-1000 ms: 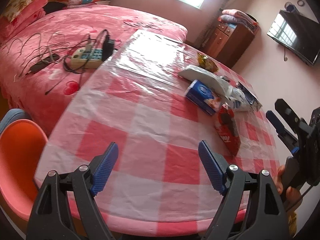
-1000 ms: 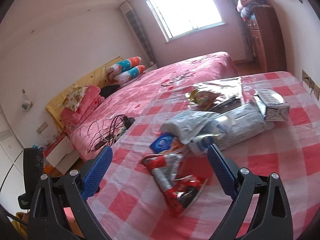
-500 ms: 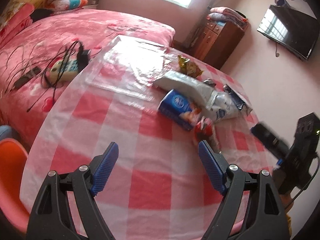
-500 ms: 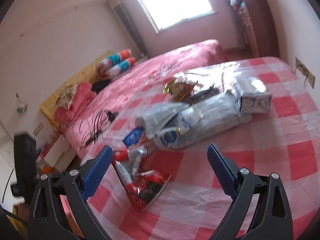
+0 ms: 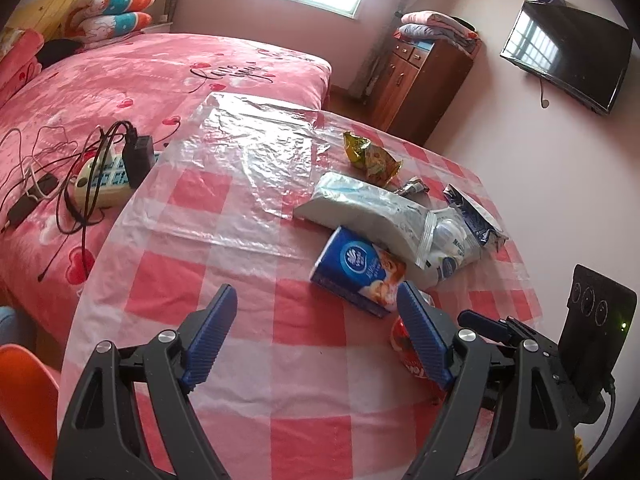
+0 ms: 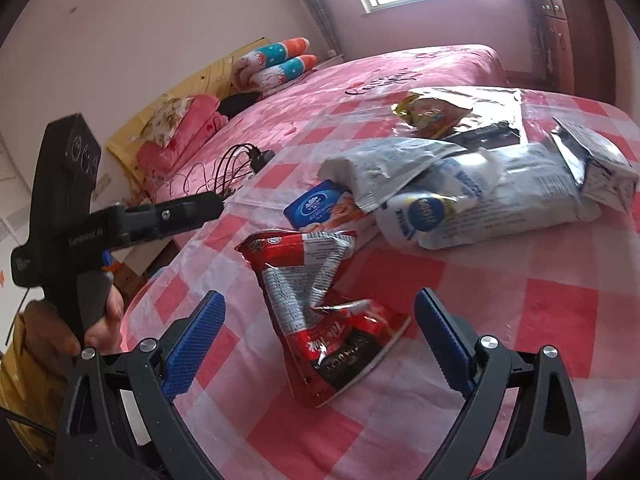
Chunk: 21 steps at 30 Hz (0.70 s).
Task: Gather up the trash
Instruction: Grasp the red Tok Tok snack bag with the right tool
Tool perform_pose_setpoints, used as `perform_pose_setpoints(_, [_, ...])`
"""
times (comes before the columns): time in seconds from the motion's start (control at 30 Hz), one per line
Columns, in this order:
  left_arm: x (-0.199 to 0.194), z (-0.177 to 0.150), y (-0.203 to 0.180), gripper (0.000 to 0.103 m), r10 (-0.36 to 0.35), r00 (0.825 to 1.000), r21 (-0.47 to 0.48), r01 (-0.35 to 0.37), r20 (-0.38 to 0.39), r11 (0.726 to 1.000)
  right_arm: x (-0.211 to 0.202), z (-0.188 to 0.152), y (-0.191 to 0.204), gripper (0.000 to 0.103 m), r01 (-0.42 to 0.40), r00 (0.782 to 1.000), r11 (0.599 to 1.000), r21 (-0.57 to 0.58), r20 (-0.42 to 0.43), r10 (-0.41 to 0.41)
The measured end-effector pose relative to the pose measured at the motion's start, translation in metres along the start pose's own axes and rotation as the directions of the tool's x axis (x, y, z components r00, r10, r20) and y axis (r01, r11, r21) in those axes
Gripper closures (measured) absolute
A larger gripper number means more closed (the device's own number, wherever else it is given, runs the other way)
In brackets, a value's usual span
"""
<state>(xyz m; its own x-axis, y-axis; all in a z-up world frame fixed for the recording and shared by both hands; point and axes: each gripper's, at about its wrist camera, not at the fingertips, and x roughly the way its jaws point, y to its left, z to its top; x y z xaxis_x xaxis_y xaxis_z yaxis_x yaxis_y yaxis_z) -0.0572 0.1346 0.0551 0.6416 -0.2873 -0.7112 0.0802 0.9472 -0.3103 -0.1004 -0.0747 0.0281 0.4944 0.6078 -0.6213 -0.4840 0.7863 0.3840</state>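
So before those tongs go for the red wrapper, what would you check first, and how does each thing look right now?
1. Right tongs open: ok, blue pads spread wide, nothing between them.
2. Red wrapper lined up: ok, it lies on the table just ahead of the right tongs, between their fingers' lines.
3. Wrapper free of other trash: ok, its far end only nears the blue tissue pack.
4. Left tongs empty: ok, open over the checked tablecloth.
5. The two tongs clear of each other: cannot tell, they are close.
6. Somewhere to drop trash: cannot tell, no bin visible.
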Motion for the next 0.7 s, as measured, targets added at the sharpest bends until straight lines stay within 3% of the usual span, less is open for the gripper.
perform_pose_setpoints(0.1, [0.003,0.003,0.005,0.020,-0.017,1.000,-0.010,0.017,0.002,1.000,0.004,0.002,0.004,0.009,0.015,1.000,1.000,-0.025,-0.008,-0.015])
perform_pose_setpoints(0.47, [0.024,-0.003,0.024,0.020,-0.058,0.998,-0.064,0.056,-0.030,0.996,0.023,0.004,0.003,0.035,0.063,0.994,0.997,-0.049,-0.083,-0.067])
perform_pose_setpoints(0.7, [0.029,-0.001,0.019,0.020,-0.089,0.995,-0.030,0.088,-0.035,0.996,0.018,0.003,0.001,0.044,0.059,0.995,0.997,-0.057,-0.071,-0.063])
